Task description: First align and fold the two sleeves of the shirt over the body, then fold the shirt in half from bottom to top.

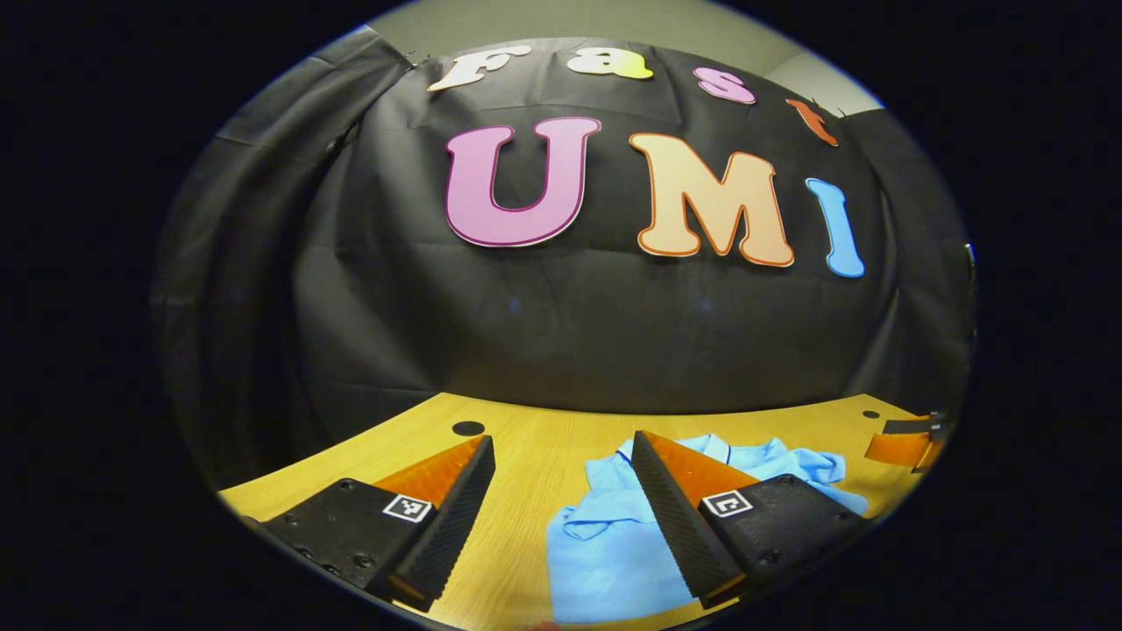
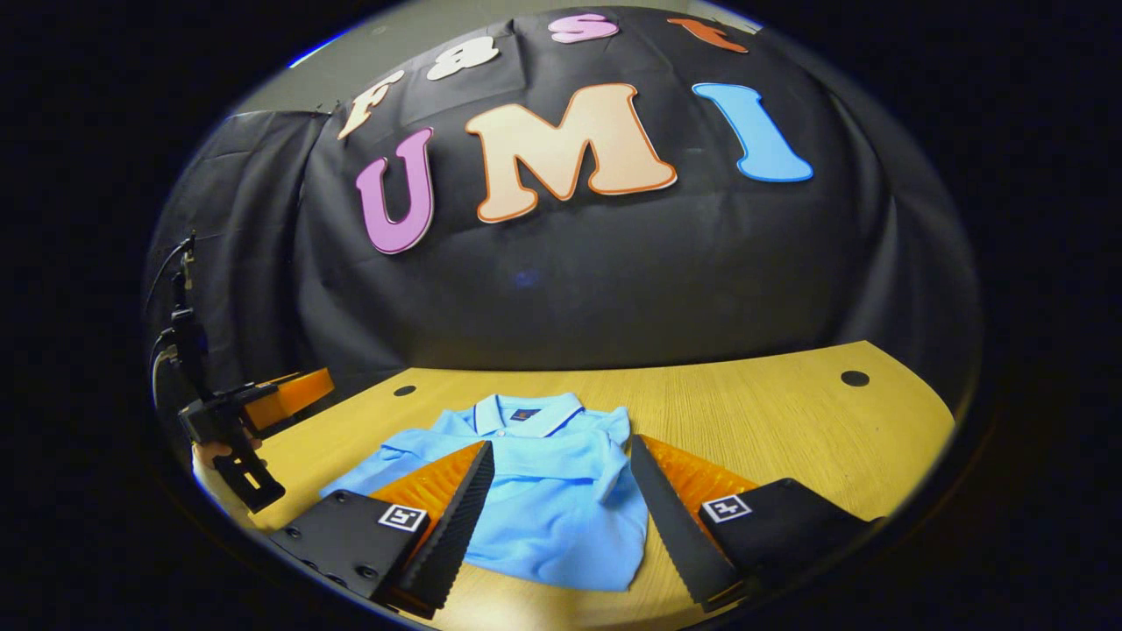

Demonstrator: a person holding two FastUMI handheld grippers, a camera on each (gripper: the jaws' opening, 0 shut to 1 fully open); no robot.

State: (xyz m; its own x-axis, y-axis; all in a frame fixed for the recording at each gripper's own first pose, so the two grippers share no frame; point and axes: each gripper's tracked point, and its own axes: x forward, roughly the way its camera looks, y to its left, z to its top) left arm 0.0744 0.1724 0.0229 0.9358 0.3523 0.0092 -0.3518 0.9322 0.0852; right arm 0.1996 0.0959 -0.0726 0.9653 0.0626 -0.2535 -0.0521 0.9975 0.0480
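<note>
A light blue polo shirt (image 2: 543,491) lies flat on the wooden table (image 2: 771,421), collar toward the back wall, both sleeves folded across the body. My right gripper (image 2: 561,456) hovers open over the shirt's near part, nothing between its fingers. In the left gripper view the same shirt (image 1: 605,543) lies to the right, partly behind the right finger. My left gripper (image 1: 561,451) stands open above bare table at the shirt's left side. The left gripper (image 2: 254,403), held by a hand, appears far left in the right gripper view; the right gripper (image 1: 912,438) peeks in at the far right of the left gripper view.
Round cable holes (image 2: 855,378) (image 1: 467,428) sit in the table near the back. The black cloth wall (image 2: 614,280) closes off the table's far side. Bare wood stretches to the right of the shirt in the right gripper view.
</note>
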